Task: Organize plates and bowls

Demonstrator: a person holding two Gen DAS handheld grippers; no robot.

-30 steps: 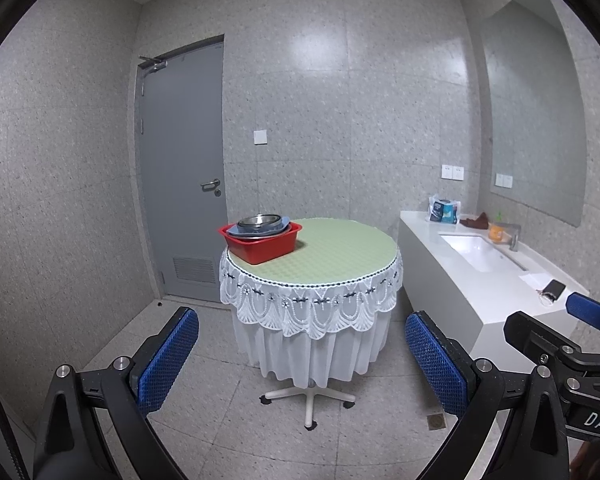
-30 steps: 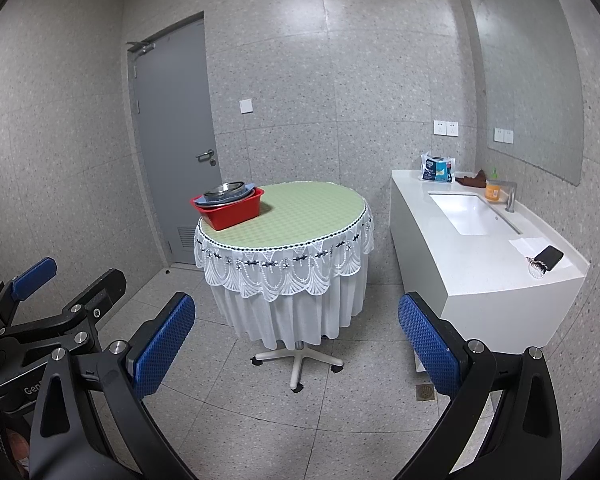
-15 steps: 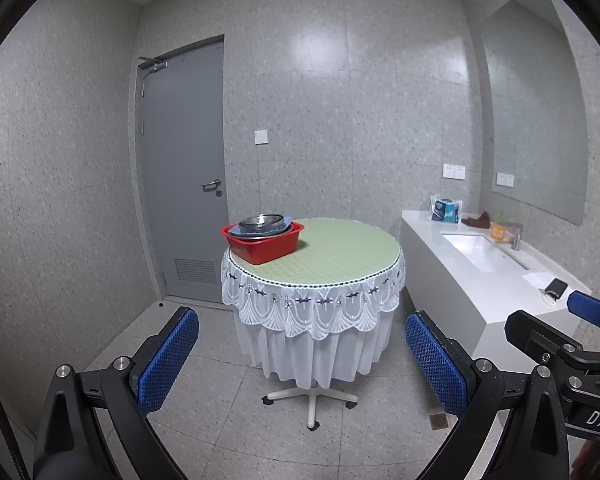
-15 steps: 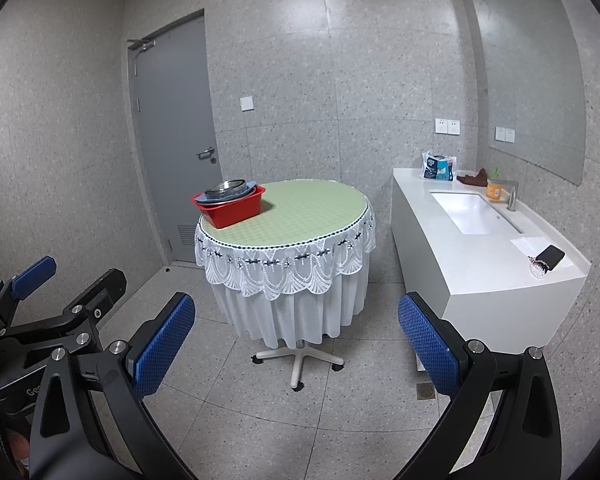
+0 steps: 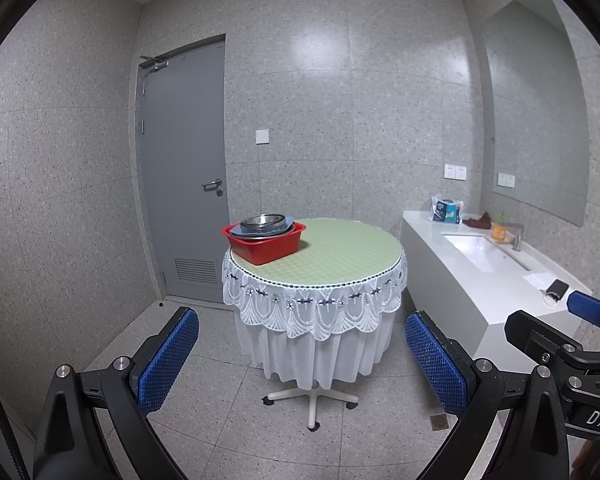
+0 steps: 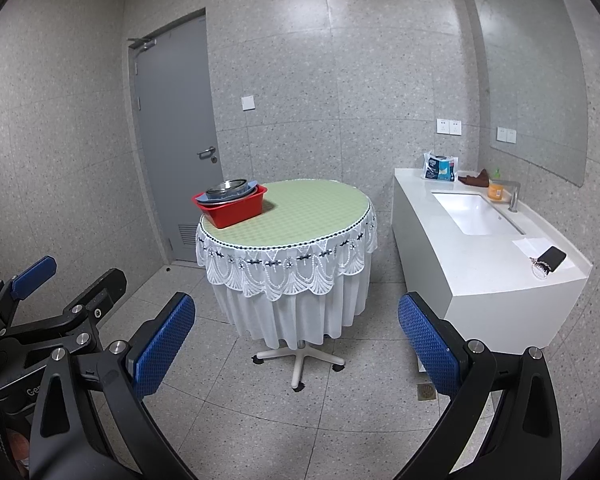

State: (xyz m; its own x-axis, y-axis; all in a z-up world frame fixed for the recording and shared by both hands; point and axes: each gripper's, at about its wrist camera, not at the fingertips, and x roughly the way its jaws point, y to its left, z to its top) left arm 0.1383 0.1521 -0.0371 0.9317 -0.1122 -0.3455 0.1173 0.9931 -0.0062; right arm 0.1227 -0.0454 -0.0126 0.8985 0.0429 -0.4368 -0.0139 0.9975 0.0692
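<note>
**tilefloor_tom:** Barely anything has moved since a second ago. Both cameras have drifted a touch, so the round table (image 5: pixel 332 248) sits a hair further right in the left wrist view and a hair higher in the right wrist view. That's it.

**dishrack_dee:** Ok, and where's the stuff the task is about?

**tilefloor_tom:** All in one spot, well ahead of both tools and a bit left of their centre line. A red basin (image 5: pixel 265 245) sits on the near-left edge of the table, with a steel bowl (image 5: pixel 263 222) nested on top of what looks like a bluish plate (image 5: pixel 256 233) or two. Can't count the pieces from this far off. Rest of the tabletop looks bare.

**dishrack_dee:** Grippers?

**tilefloor_tom:** Left gripper (image 5: pixel 302 354) has its jaws spread wide with nothing between them, and the right gripper (image 6: pixel 296 344) is the same: released, empty. Each pokes into the other's view at the side. The sink counter (image 6: pixel 476 256) is off ahead-right of both.

**dishrack_dee:** So how far along?

**tilefloor_tom:** Honestly it fits two readings. Either the dishes are gathered in the basin waiting to be laid out, or stacking them in the basin was the organizing and it's wrapped up. From back here with empty tools, I can't settle which.
</note>
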